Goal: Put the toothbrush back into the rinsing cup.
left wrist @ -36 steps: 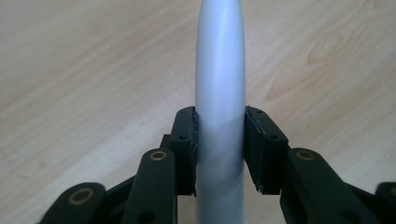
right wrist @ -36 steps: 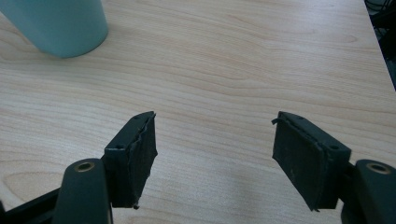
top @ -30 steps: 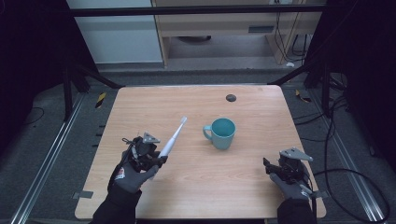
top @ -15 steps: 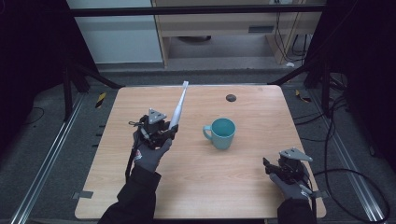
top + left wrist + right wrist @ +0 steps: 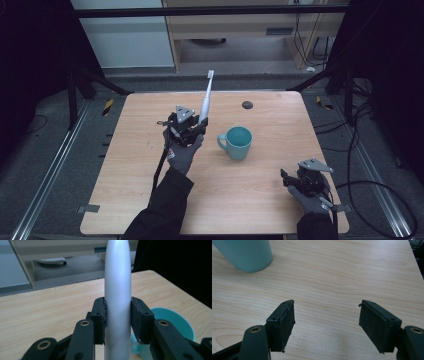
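High view: the left gripper (image 5: pixel 192 127) is up over the left middle of the tabletop (image 5: pixel 140 190), its jaws clamped on the lower handle of a white electric toothbrush (image 5: pixel 205 100).
High view, toothbrush: it tilts up and away, its brush head past the far edge of the tabletop; its lower end is hidden behind the gripper and the gloved hand.
High view, mug: a teal mug (image 5: pixel 237 142) stands just right of the left gripper, handle turned towards it, clear of the toothbrush.
High view, right side: the right gripper (image 5: pixel 300 176) sits low at the near right corner; its jaws are too small and dark here to judge.
High view, far side: a small dark round spot (image 5: pixel 247 104), too small to identify.
Left gripper view: both pads squeeze the toothbrush (image 5: pixel 118 302) at mid-frame; its top and bottom are cut off by the frame.
Left gripper view, mug: part of the teal rim (image 5: pixel 175 322) peeks out behind the right jaw, the rest blocked.
Right gripper view: here the jaws show plainly, spread wide with bare wood (image 5: pixel 342 277) between them.
Right gripper view, mug: the base of the mug (image 5: pixel 247 255) is in the top left corner, the upper part cut off.
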Tool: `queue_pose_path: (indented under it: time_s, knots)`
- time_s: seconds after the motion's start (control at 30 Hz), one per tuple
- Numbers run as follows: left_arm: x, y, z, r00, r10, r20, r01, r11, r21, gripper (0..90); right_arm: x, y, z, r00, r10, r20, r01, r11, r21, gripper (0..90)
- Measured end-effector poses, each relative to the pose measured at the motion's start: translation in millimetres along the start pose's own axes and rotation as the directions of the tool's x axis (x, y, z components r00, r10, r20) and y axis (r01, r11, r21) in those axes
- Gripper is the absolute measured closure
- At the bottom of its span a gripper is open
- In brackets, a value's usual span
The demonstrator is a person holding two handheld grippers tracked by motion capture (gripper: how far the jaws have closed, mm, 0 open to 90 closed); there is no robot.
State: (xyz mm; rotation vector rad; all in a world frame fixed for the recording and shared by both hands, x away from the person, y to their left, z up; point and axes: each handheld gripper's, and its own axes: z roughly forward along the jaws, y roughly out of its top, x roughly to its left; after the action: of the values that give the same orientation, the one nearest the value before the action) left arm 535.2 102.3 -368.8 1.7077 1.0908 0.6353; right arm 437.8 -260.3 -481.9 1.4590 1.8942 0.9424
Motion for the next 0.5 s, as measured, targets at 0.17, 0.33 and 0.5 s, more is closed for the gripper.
queue_pose_path:
  time_s: [0.17,0.33,0.5]
  knots:
    - [-11.3,6.0,8.6,0.9999,-0.004,-0.015,0.003,0.9991,-0.042,65.5,-0.9,-0.5,0.2,1.0,-0.001,0.0,0.001,1.0,-0.002,28.6]
    - [-19.2,11.5,15.1,0.9996,-0.023,-0.016,0.022,0.9974,-0.068,65.6,-2.0,-0.6,0.1,1.0,0.002,0.001,-0.002,1.0,-0.004,28.6]
    - [-29.2,14.0,23.5,0.9995,-0.03,-0.012,0.029,0.9961,-0.083,65.5,-1.8,-0.5,0.2,1.0,0.005,-0.001,-0.005,1.0,-0.003,28.5]
